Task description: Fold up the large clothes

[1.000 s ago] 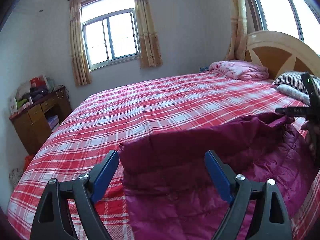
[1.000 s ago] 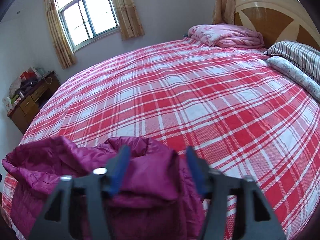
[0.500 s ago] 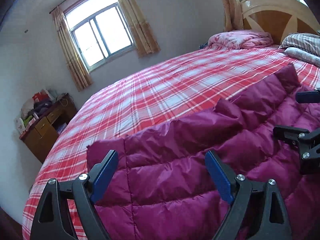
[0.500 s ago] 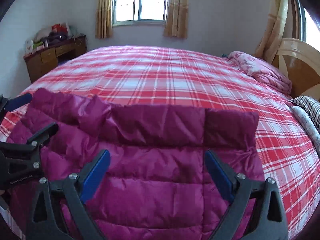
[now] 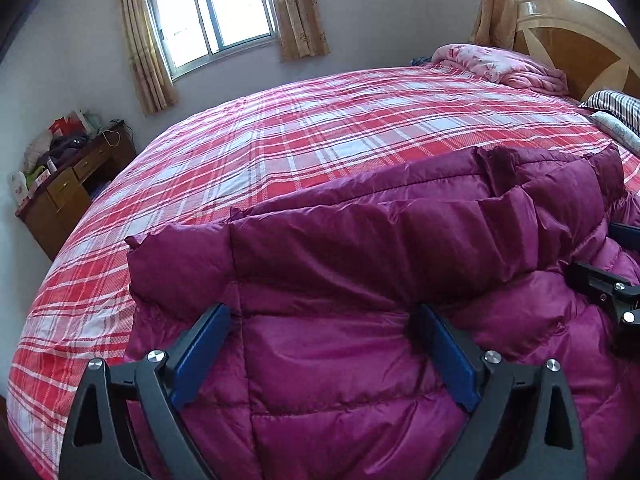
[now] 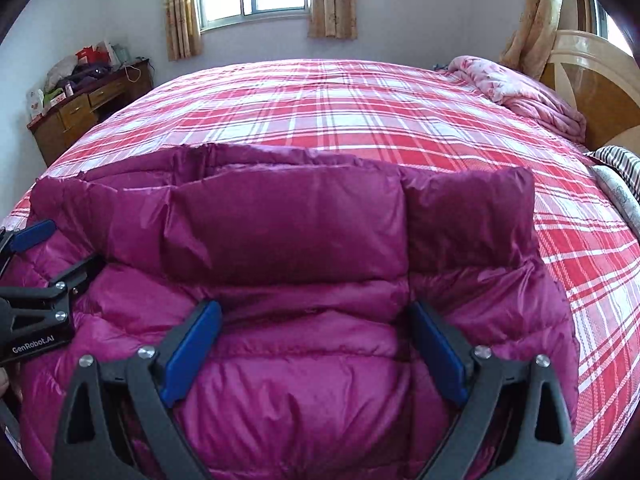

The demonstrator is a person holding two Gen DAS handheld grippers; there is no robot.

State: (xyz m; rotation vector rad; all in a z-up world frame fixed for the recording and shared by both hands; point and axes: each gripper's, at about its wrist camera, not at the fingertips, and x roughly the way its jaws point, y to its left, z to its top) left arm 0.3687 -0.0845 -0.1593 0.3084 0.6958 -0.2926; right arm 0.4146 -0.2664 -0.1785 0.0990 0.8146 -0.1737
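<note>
A magenta quilted down jacket (image 5: 360, 248) lies on the red plaid bed, its top part folded over into a thick roll across the middle (image 6: 288, 220). My left gripper (image 5: 324, 312) hovers low over the jacket's left half; its jaws are opening and the blue pads do not press the fabric. My right gripper (image 6: 314, 306) stands wide open over the right half, just short of the folded edge, with nothing pinched. Each gripper shows at the edge of the other's view: the right gripper (image 5: 608, 280) and the left gripper (image 6: 40, 264).
The plaid bedsheet (image 5: 320, 140) stretches far beyond the jacket. A pink quilt (image 5: 504, 64) and striped pillows (image 5: 616, 108) lie by the wooden headboard (image 5: 580, 52). A cluttered wooden desk (image 5: 68, 192) stands by the left wall under a curtained window.
Both grippers came down toward the bed. The right jaws, narrow around bunched fabric a second ago, have spread wide and let it go. The jacket's top now rests folded over its body.
</note>
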